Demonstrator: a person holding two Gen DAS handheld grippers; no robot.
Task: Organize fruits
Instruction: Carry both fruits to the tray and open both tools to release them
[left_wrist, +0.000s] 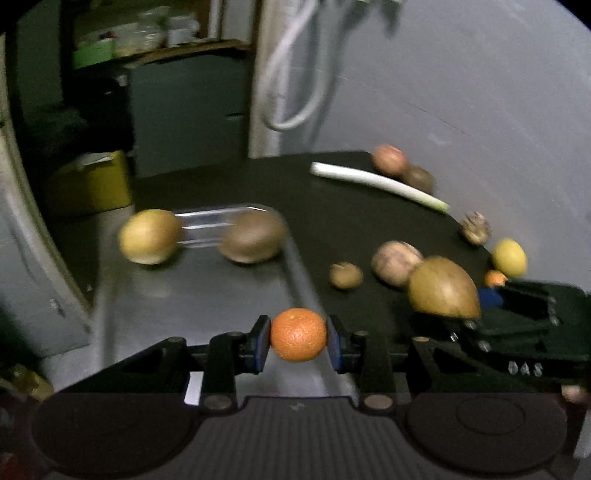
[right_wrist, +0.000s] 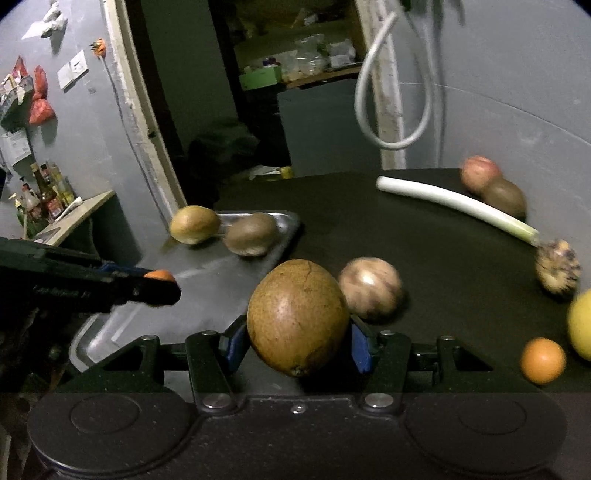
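My left gripper (left_wrist: 298, 341) is shut on a small orange tangerine (left_wrist: 298, 334), held above the right rim of a metal tray (left_wrist: 192, 295). My right gripper (right_wrist: 297, 341) is shut on a large brown oval fruit (right_wrist: 297, 315), held over the black table near the tray's corner. The tray (right_wrist: 207, 284) holds a yellow-green fruit (left_wrist: 149, 236) and a brown kiwi-like fruit (left_wrist: 253, 236). In the left wrist view the right gripper shows at the right with the brown fruit (left_wrist: 443, 288). In the right wrist view the left gripper (right_wrist: 162, 286) shows at the left with the tangerine (right_wrist: 159, 275).
On the black table (right_wrist: 424, 251) lie a leek (right_wrist: 454, 203), a reddish fruit (right_wrist: 478, 173), a dark round fruit (right_wrist: 506, 197), a pale mottled fruit (right_wrist: 369, 288), a spiky item (right_wrist: 557, 269), a second tangerine (right_wrist: 543, 360) and a yellow fruit (right_wrist: 581, 325). A grey wall stands behind.
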